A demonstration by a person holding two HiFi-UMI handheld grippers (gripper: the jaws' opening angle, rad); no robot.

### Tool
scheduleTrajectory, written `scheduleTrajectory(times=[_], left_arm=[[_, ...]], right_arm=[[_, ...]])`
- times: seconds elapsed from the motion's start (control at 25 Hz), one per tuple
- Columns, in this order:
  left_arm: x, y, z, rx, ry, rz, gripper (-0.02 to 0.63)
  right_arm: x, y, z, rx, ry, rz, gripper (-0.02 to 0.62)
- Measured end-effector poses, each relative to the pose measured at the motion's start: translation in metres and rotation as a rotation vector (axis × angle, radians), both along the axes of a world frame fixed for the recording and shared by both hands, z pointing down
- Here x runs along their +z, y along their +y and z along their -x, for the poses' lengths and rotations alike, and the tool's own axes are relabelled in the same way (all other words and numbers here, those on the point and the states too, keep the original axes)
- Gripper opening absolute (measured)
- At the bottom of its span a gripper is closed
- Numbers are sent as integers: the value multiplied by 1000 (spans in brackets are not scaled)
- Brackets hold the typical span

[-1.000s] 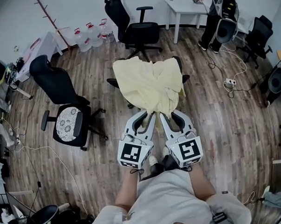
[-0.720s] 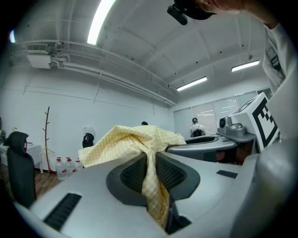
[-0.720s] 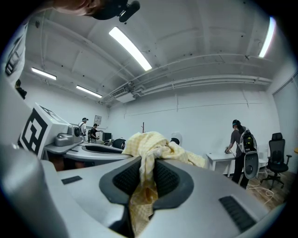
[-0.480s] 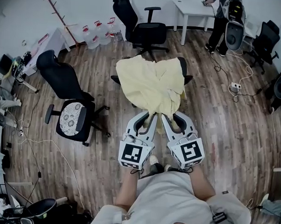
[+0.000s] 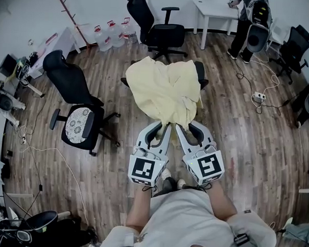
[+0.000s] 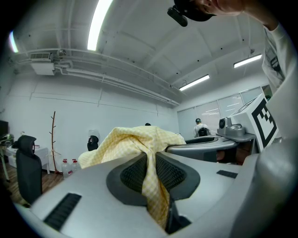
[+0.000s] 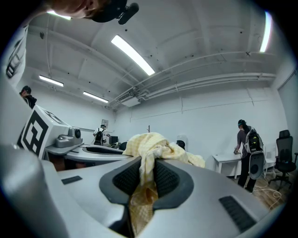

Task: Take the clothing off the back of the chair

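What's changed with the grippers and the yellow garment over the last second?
No clear change. The left gripper and right gripper stay clamped on the near edge of the yellow garment, which still lies draped over the chair. Nothing was let go; only the view shifted.

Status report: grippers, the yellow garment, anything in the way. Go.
Left gripper and right gripper both shut on yellow garment, near edge. Garment draped over chair, not yet off. Other office chair stands apart at left; nothing blocking.

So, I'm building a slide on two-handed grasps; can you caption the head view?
Left gripper and right gripper both clamp the yellow garment draped over a black office chair.
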State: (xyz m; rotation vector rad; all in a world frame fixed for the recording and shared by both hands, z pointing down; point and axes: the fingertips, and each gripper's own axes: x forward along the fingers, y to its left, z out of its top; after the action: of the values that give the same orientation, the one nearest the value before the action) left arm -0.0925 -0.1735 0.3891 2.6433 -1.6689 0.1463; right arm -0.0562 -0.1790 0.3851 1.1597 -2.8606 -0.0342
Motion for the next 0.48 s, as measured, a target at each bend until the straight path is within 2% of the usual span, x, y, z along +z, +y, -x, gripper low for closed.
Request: scheduleTrajectory(times=[0.48], left_arm=[[-5,36,-23,-36,-14,-20,74]], right_arm=[[-4,35,-23,-34,-15,-13,74]])
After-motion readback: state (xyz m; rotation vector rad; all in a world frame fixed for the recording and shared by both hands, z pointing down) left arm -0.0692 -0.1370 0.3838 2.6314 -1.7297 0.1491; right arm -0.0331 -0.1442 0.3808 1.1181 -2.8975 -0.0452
